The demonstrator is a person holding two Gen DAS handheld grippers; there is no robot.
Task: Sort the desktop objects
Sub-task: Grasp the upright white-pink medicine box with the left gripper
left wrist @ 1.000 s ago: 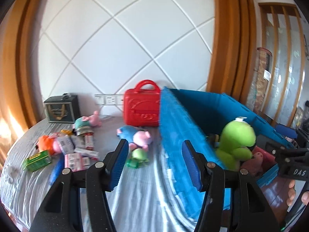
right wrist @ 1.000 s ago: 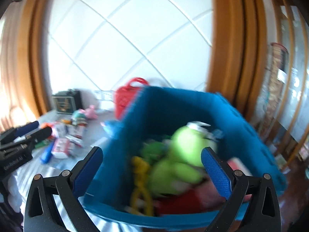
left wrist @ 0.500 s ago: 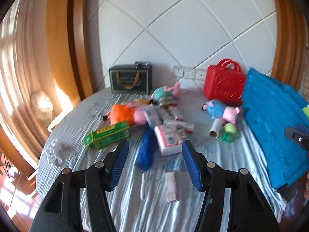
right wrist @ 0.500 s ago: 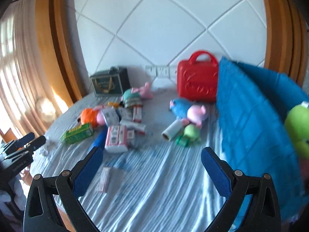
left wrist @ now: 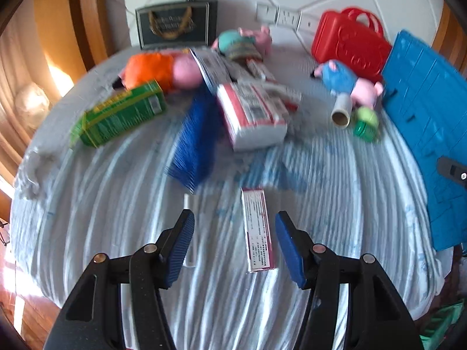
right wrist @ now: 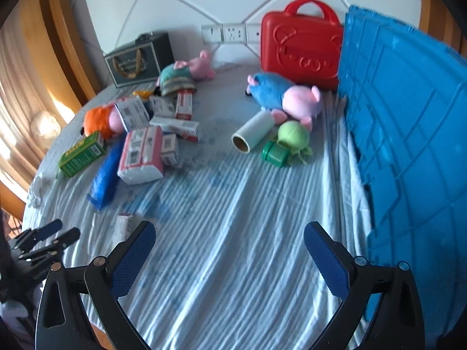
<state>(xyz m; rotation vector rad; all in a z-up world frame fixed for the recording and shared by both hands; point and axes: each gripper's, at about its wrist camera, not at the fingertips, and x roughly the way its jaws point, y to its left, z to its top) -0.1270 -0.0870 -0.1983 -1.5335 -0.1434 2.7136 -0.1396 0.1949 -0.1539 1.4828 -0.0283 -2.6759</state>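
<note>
Both grippers angle down over a round table draped in a striped blue-white cloth, empty and ready for the next pick; the left gripper stands about half open with nothing pressed between its blue pads, a slim pink-and-white carton lying on the cloth between and just beyond its fingertips; the right gripper is spread wide over bare cloth and holds nothing.

The sorting looks only partly done; at the left and far side lies a loose heap: a green box, a blue brush, a pink pack of tissues, small red-and-white cartons and an orange plush pig; farther right a blue plush pig, a lint-roller refill and a green plush toy lie together; behind them a red toy case stands against the wall; the blue crate, the likely destination, stands at the right edge.

The step in hand appears to be the reach for the slim carton; the next move calls for lowering the left jaws astride its narrow sides, closing squarely, then carrying it right to the crate; the flat carton on soft cloth may slip or catch fabric.
</note>
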